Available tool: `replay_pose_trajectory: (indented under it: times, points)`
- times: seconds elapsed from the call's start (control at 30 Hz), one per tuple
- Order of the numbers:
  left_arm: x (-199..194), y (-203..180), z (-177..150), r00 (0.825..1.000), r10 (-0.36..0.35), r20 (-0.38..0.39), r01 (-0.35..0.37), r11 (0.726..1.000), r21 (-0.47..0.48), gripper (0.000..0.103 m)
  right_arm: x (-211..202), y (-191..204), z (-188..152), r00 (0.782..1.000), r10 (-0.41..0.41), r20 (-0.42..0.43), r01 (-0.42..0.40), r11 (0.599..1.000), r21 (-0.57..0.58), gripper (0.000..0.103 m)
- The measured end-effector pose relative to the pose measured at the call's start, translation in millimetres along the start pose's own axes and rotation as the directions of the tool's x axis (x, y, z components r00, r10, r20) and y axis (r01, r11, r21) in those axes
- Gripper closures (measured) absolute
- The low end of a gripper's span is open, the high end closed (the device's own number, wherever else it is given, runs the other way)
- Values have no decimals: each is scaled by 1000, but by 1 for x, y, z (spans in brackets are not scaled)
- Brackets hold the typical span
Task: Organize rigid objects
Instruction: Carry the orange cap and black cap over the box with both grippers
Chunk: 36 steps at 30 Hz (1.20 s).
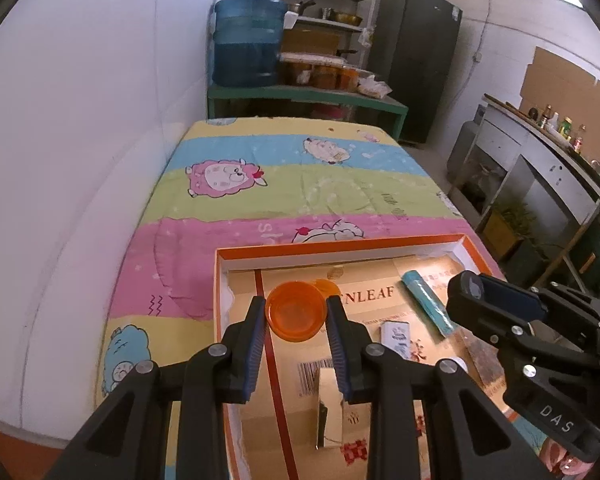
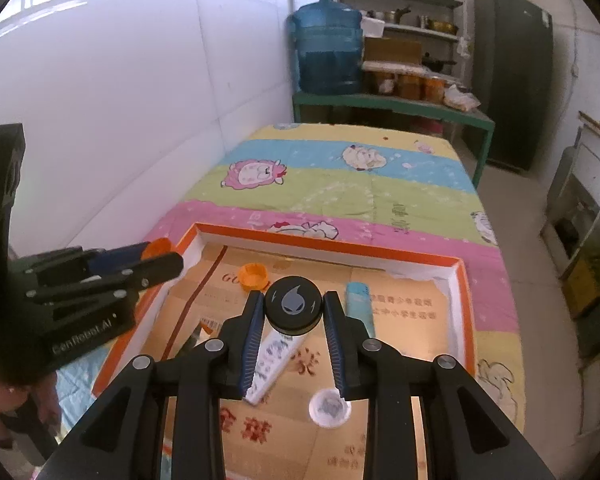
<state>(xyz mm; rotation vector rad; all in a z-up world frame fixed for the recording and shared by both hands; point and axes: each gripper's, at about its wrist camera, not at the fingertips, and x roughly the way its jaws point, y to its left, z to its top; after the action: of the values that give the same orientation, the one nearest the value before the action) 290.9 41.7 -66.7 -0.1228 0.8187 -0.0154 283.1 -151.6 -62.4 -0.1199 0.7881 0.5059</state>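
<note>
Translucent orange plastic cup (image 1: 296, 312) sits pinched in the left claw (image 1: 296, 312); the right claw (image 2: 294, 308) pinches a round black jar (image 2: 294, 309) above the orange-rimmed cardboard tray (image 2: 320, 246).

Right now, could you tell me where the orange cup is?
The orange cup is held between the left gripper fingers, above the orange-rimmed box, centre of the left wrist view.
</note>
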Motion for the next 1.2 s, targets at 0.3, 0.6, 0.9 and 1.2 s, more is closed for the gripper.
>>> replay_pose_trajectory:
  times: [0.3,0.6,0.9,1.2]
  points:
    - [30,6,6,999,20,-46,-20,1000,-7,73,41,-4,12,999,5,-46,-5,1000,0,72]
    - [52,11,7,995,22,-99,-24,1000,-14,73,69,-9,15,995,-1,-96,0,1000,-8,72]
    - [63,11,8,990,24,-141,-26,1000,-15,73,93,-6,14,986,-16,-166,11,999,-32,72]
    - [80,15,4,980,9,-199,-15,999,-28,72,109,-7,12,976,-29,-217,22,999,-34,72]
